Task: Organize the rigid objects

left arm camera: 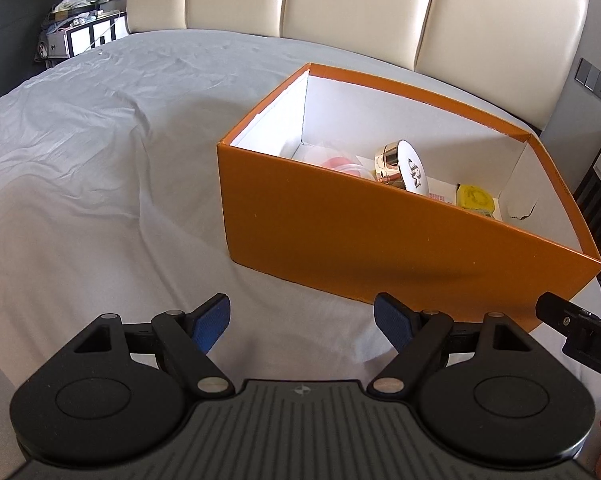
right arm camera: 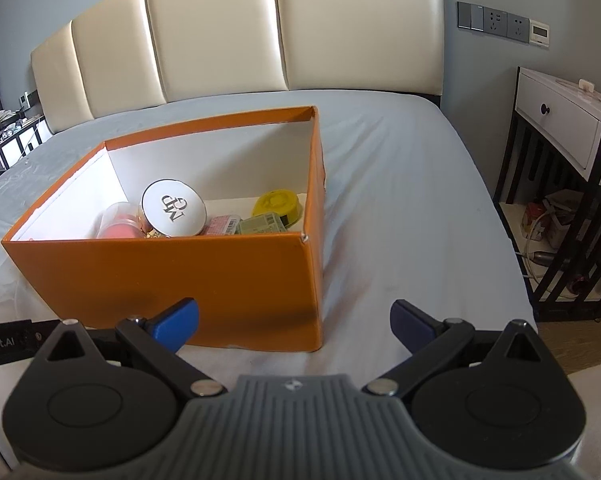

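Left tongs (left arm camera: 302, 322): blue pads spread wide, nothing between them, low over the bed sheet (left arm camera: 100, 184). Right tongs (right arm camera: 294, 326): likewise spread apart and empty, just short of the near wall of the orange box (right arm camera: 172, 276).

Box sits on the bed, open top, no lid in view. Near right corner of the box lies between the right tongs' pads in the right wrist view, but no contact that I can see.

Inside the box, bunched toward the near side: a round white-lidded compact (right arm camera: 173, 208) with a gold rim, tilted on top of other items; a pink item in clear casing (right arm camera: 118, 226) to its left; a small pink barcoded packet (right arm camera: 220, 225); a greenish labelled packet (right arm camera: 262, 224); a yellow round case (right arm camera: 276, 203) toward the right wall. Far half of the box floor is bare.

Sheet around the box: no loose items visible in either view.

Beyond: cream padded headboard (right arm camera: 220, 40), white nightstand (right arm camera: 560, 120) off the right side.

Judgement: gathering looks finished or nearly so. Everything rigid in sight is already boxed; what may remain is out of frame, or tidying the pile.
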Tool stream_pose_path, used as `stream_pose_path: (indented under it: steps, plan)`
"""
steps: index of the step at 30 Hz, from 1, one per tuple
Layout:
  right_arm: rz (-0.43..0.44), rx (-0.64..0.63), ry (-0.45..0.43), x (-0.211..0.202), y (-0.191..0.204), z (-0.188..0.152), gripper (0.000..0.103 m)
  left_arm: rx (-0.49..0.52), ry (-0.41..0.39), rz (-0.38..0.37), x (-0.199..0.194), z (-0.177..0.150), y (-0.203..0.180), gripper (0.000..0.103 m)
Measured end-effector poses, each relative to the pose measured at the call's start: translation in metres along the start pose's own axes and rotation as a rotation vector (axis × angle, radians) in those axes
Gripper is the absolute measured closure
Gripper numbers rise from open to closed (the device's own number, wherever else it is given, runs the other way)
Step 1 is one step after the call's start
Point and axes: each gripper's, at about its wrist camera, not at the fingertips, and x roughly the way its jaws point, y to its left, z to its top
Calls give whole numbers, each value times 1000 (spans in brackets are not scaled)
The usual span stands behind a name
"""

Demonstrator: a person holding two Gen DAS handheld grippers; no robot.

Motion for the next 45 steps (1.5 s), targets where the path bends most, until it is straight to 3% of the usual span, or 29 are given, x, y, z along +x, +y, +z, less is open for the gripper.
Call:
stream_pose_path:
  steps: [45]
  plan:
    - [-10, -8, 20, 2, 1, -2, 3, 10, -19, 4, -5, -2, -2, 8]
